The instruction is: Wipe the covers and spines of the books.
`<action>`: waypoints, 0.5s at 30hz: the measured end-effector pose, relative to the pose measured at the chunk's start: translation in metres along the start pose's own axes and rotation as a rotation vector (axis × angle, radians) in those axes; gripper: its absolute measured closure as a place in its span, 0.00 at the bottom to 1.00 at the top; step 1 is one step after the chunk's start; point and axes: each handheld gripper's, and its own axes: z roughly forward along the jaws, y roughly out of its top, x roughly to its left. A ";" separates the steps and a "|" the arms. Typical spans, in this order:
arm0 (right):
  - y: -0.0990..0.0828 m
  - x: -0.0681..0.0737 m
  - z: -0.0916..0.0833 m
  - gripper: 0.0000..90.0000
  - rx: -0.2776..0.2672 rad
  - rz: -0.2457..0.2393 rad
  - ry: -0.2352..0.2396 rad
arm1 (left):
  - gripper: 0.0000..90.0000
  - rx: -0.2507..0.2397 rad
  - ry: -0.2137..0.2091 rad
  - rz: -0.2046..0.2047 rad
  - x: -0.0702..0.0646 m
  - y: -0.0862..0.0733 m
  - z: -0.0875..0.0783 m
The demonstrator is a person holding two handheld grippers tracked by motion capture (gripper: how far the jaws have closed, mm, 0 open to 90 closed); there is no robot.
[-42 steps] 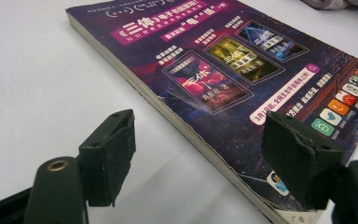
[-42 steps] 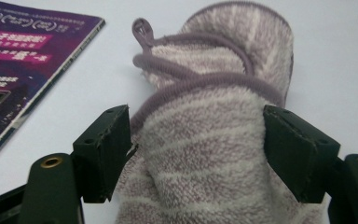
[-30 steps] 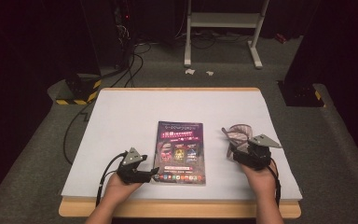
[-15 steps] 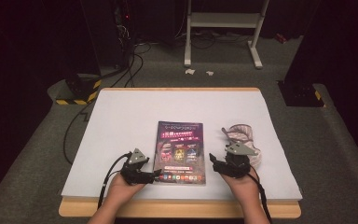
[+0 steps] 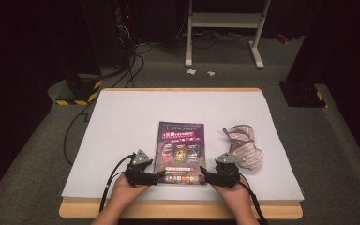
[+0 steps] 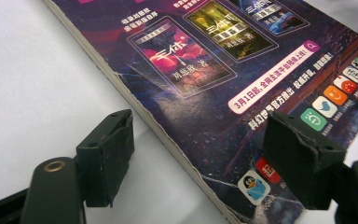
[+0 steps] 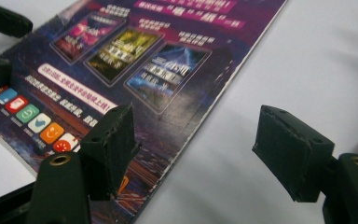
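Magazine lies flat on the table; I've set my left gripper and right gripper at its near corners, jaws wide astride each side edge, gripping nothing, ready to pinch both sides.

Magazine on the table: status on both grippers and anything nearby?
Left gripper open, fingers straddling the magazine's near left corner. Right gripper open at the near right corner. Magazine flat, not gripped. Striped cloth lies apart to its right.

A dark recording lab: black curtains, trailing floor cables, a white-covered table and a metal stand
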 end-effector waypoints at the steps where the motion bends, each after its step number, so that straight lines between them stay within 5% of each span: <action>1: -0.001 0.000 0.003 0.31 0.004 0.002 0.007 | 0.28 -0.001 -0.002 0.000 -0.001 0.000 0.000; 15: -0.002 0.008 0.016 0.32 0.051 0.030 0.055 | 0.28 0.002 0.001 0.019 -0.007 0.001 0.002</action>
